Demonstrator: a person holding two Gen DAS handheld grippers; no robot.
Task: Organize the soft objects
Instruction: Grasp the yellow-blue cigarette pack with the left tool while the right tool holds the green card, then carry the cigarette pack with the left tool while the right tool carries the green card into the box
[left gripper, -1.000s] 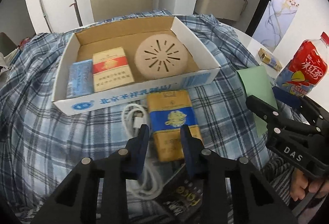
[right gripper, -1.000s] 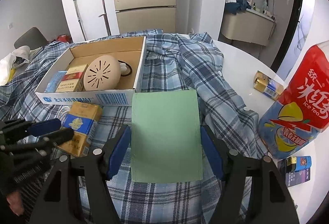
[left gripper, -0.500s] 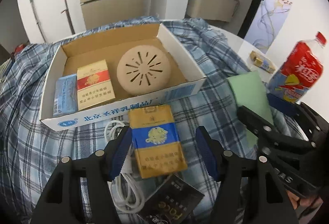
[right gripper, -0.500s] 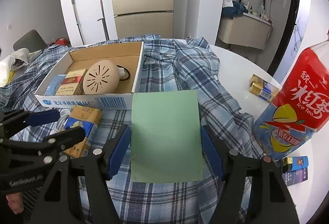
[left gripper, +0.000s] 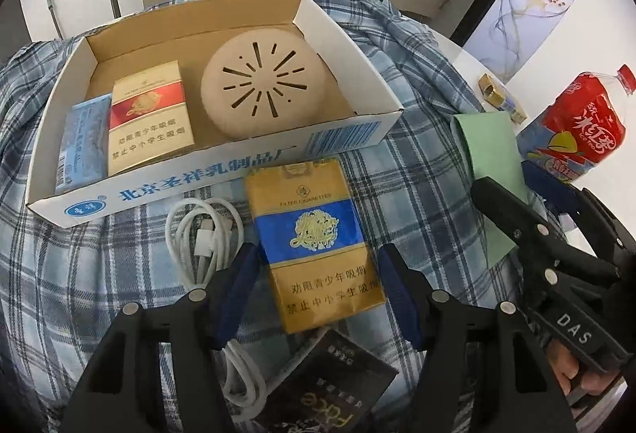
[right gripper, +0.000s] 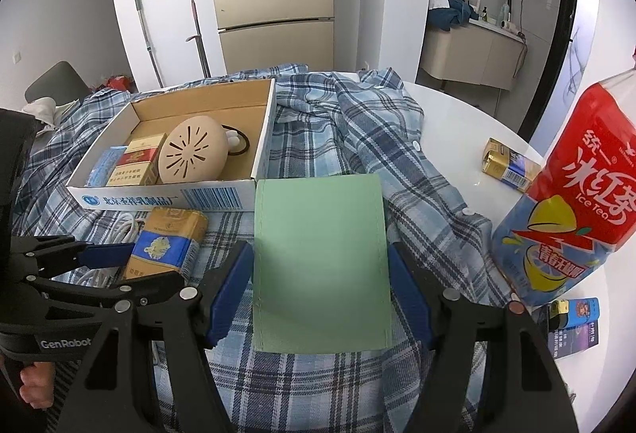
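Note:
A yellow-and-blue cigarette pack lies on the plaid shirt just in front of the cardboard box. My left gripper is open, one blue pad on each side of the pack's near end and a slim gap at the left pad. My right gripper is shut on a flat green fabric pouch, its pads against both long edges. A beige vented disc, a red-and-gold pack and a blue tissue pack lie in the box.
A coiled white cable lies left of the pack and a black booklet just below it. On the white table to the right are an iced-tea bottle, a small gold pack and a blue lighter box.
The left gripper's jaws went from narrow to wide, and it moved forward and down so its pads now flank the yellow-and-blue pack. The right gripper and green pouch kept still.

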